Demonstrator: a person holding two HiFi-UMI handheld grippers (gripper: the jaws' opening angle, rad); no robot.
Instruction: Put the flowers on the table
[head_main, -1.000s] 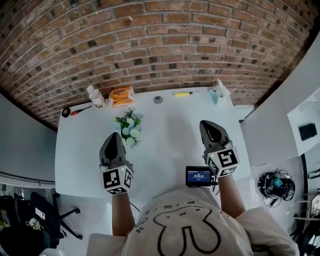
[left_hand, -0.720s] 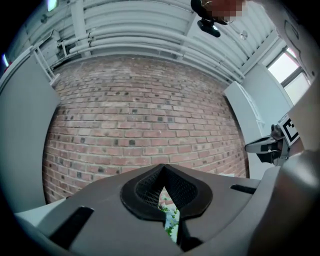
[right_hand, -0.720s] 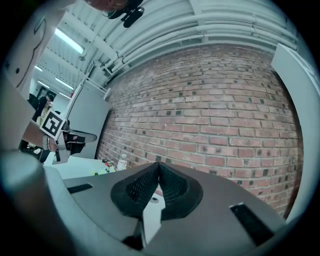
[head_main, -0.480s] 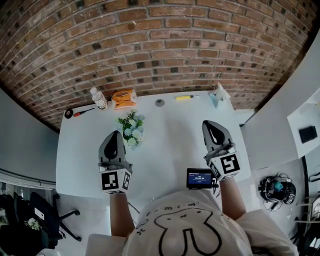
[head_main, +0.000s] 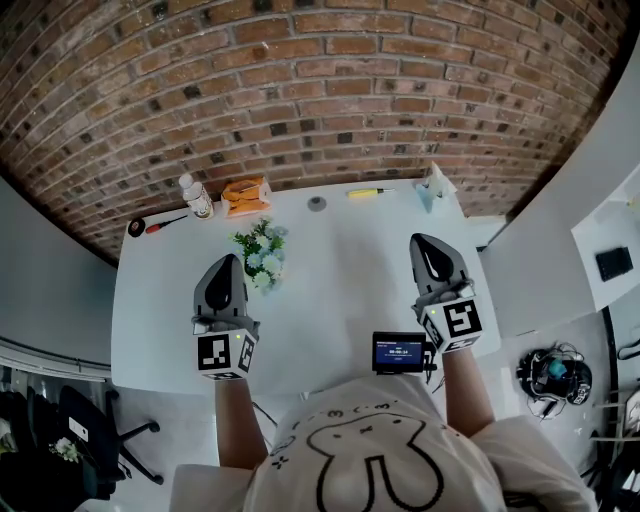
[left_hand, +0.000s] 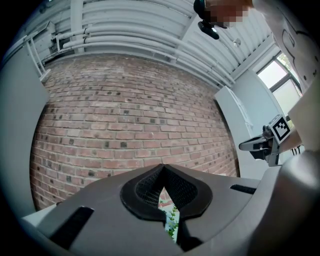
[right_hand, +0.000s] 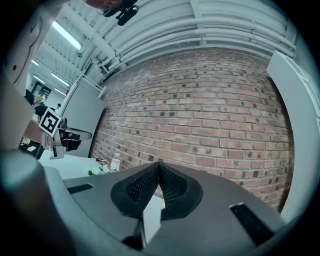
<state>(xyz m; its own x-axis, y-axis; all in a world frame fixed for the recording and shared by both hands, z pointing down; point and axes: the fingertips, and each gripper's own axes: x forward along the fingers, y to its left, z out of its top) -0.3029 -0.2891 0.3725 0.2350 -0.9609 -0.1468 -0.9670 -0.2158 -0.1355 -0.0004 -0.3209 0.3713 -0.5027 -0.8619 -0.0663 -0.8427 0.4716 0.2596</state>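
A small bunch of white and pale blue flowers with green leaves (head_main: 258, 254) lies on the white table (head_main: 330, 290), left of the middle. My left gripper (head_main: 229, 261) is shut and empty, its tips just left of and below the bunch. Through the gap under its closed tips in the left gripper view (left_hand: 162, 168) a few green leaves (left_hand: 171, 223) show. My right gripper (head_main: 425, 243) is also shut and empty (right_hand: 159, 165), over the right part of the table, far from the flowers.
Along the back edge by the brick wall stand a water bottle (head_main: 196, 196), an orange packet (head_main: 245, 194), a grey disc (head_main: 317, 203), a yellow marker (head_main: 366, 192) and a pale blue pouch (head_main: 433, 185). A red-handled tool (head_main: 150, 226) lies at back left. A small screen (head_main: 399, 352) sits at the front edge.
Both grippers have lifted a little and tilted, still shut. The flowers have not moved on the table.
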